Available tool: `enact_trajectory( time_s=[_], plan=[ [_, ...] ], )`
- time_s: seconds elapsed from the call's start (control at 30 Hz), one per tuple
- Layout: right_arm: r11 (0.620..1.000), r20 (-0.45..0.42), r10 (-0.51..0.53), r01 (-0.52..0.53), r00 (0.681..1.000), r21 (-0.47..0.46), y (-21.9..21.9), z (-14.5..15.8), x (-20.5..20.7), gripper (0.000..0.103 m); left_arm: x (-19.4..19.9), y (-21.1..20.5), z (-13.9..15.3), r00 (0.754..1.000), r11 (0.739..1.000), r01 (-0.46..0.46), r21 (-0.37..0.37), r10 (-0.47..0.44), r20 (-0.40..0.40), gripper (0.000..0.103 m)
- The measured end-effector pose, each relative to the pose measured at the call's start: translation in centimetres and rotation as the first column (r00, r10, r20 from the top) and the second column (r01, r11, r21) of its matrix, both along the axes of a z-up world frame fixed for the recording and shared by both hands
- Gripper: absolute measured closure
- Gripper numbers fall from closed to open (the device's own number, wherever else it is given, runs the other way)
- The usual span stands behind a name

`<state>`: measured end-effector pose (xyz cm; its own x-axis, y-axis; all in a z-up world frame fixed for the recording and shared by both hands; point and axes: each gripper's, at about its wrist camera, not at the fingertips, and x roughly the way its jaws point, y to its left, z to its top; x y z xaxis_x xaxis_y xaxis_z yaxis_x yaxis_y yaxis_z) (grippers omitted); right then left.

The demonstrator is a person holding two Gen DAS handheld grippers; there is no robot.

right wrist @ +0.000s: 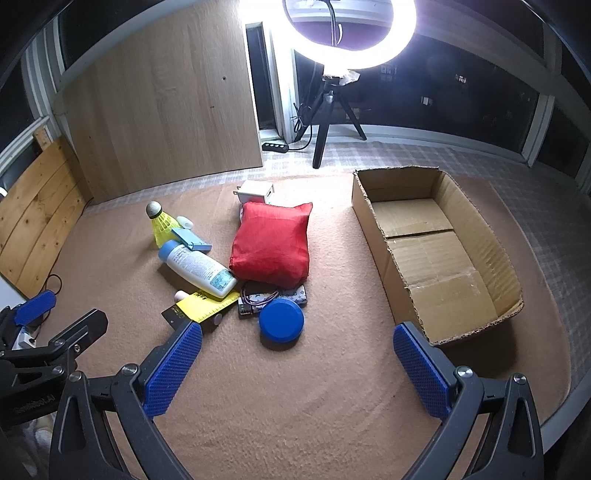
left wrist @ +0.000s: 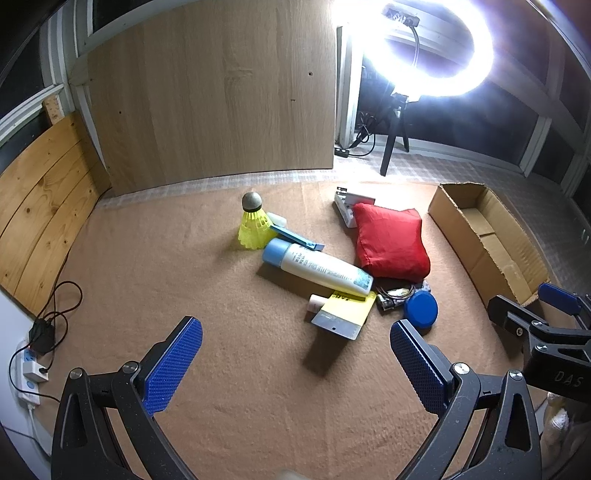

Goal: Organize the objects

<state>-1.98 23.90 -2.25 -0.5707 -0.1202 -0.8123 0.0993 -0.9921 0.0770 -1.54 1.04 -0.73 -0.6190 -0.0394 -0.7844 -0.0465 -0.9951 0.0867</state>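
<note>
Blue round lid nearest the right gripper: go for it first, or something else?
Probably yes: ease the open right gripper forward and down onto the blue round lid. It lies nearest, free on top of the pile, and the cardboard box beside it is empty.

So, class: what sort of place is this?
Probably an enclosed balcony or sunroom at home, used for filming: dark windows wrap round it, a ring light stands on a tripod, and a brown mat covers the floor.
</note>
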Motion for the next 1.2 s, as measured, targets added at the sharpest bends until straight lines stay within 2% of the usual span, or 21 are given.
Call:
enact_trajectory(
  time_s=[0.3, 0.53, 0.8, 0.83, 0.9, 1.07, 1.2],
  plan=[
    [1.0, 0.01, 0.02, -0.02, 1.0, -0.014, -0.1, -0.6, -1.5, 0.001, -1.3, 0.1, -0.4, 1.0, 1.0, -0.006, -0.001, 0.006, 0.005, 0.0],
    [0.999, -0.001, 0.031, -0.031, 1.0, -0.034, 0.3, -0.8, -3.4, 0.001, -2.7, 0.2, -1.4, 1.0, 1.0, 0.013, 0.025, -0.014, 0.014, 0.0],
    [0.99, 0.043, 0.067, -0.061, 0.997, -0.125, 0.8, -1.8, -6.8, 0.001, -5.3, 0.6, -2.9, 0.998, 0.997, 0.043, 0.06, -0.045, 0.037, 0.0],
    [0.989, 0.049, 0.071, -0.064, 0.996, -0.137, 0.9, -1.9, -7.3, 0.001, -5.4, 0.8, -3.1, 0.999, 0.997, 0.012, -0.075, -0.015, -0.038, 0.0],
    [0.986, 0.057, 0.077, -0.068, 0.995, -0.15, 1.0, -2.0, -8.3, 0.001, -6.2, 1.1, -3.5, 0.999, 0.997, 0.033, -0.067, -0.035, -0.026, 0.002],
    [0.981, 0.089, 0.096, -0.079, 0.991, -0.177, 1.2, -2.6, -10.7, 0.011, -8.1, 1.8, -4.5, 0.998, 0.996, 0.061, -0.062, -0.062, -0.008, 0.006],
    [0.972, 0.138, 0.098, -0.065, 0.986, -0.226, 1.5, -3.6, -12.5, 0.018, -9.7, 2.3, -5.3, 0.996, 0.996, 0.083, -0.021, -0.083, 0.018, 0.01]
  ],
)
